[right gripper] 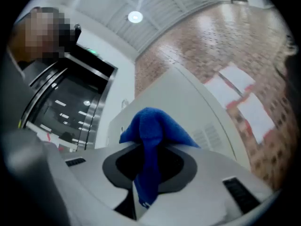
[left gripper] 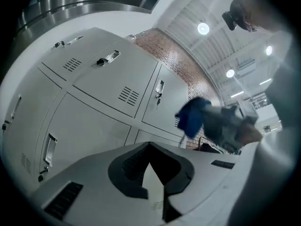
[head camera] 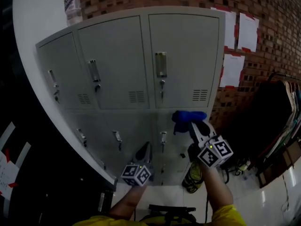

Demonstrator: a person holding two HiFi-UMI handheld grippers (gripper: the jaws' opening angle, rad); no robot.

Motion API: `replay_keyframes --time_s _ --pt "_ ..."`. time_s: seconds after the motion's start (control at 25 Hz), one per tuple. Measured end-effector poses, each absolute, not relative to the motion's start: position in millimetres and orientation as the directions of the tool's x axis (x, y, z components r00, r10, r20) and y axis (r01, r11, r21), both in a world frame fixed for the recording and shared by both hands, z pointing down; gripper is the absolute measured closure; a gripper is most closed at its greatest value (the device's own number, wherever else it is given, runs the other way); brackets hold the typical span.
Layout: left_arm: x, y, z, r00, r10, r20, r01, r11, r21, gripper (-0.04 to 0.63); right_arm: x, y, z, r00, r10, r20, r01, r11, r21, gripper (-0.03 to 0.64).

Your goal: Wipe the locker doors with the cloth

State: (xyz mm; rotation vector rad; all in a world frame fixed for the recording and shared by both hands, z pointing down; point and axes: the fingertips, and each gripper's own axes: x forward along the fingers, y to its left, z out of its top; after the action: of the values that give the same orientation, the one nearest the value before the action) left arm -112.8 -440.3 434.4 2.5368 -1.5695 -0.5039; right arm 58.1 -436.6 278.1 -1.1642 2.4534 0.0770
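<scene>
While the left gripper (head camera: 145, 149) hangs with jaws together, the right gripper (head camera: 192, 124) clamps a blue cloth (head camera: 187, 116) near grey locker doors (head camera: 117, 65).

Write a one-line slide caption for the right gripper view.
Right gripper shut on a blue cloth, pointed at the grey lockers beside a brick wall.

A blue cloth (head camera: 188, 117) is held in the jaws of the right gripper (head camera: 192, 124) before the grey lockers (head camera: 141, 65), at 5 o'clock. The left gripper (head camera: 146, 149) is seen at 6 o'clock, and a bottle (head camera: 73, 6) is stood on the locker top at 11 o'clock.
</scene>
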Motion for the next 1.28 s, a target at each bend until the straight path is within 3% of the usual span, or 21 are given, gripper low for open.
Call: replay_keyframes --time_s 0.12,0.24,0.48,0.68,0.96,1.08,1.28 --pt "-112.6 -456.5 427.2 0.38 -0.894 -0.237 -0.858 -0.437 0.271 0.603 24.8 -456.5 133.3 -0.631 -0.62 -0.466 -0.737 0.666 0.114 0.546" --pt "-106.0 -463.1 418.2 0.373 -0.894 -0.248 -0.851 -0.436 0.291 0.603 -10.1 -484.3 25.2 -0.635 -0.599 -0.488 -0.746 0.639 0.188 0.548" --pt "-99.7 -479.3 405.5 0.371 -0.889 -0.27 -0.861 -0.438 0.259 0.603 -50.8 -542.1 -28.3 -0.596 -0.69 -0.412 -0.8 0.553 0.232 0.548" --pt "-95.4 -488.0 408.6 0.386 -0.884 -0.265 -0.854 -0.451 0.26 0.603 15.7 -560.4 -15.7 -0.51 -0.733 -0.45 -0.859 0.46 0.223 0.548" --pt "-69.6 -498.0 422.1 0.453 -0.858 -0.242 -0.821 -0.507 0.264 0.603 197.9 -547.7 -36.5 -0.212 -0.792 -0.573 -0.97 0.241 0.026 0.546" --pt "-69.0 -494.3 428.7 0.459 -0.859 -0.227 -0.821 -0.507 0.262 0.603 168.9 -537.8 -33.8 -0.299 -0.756 -0.582 -0.941 0.335 0.048 0.548" --pt "-80.5 -490.8 431.2 0.445 -0.868 -0.221 -0.835 -0.491 0.248 0.603 -1.7 -519.4 3.7 -0.559 -0.662 -0.499 -0.825 0.508 0.25 0.548"
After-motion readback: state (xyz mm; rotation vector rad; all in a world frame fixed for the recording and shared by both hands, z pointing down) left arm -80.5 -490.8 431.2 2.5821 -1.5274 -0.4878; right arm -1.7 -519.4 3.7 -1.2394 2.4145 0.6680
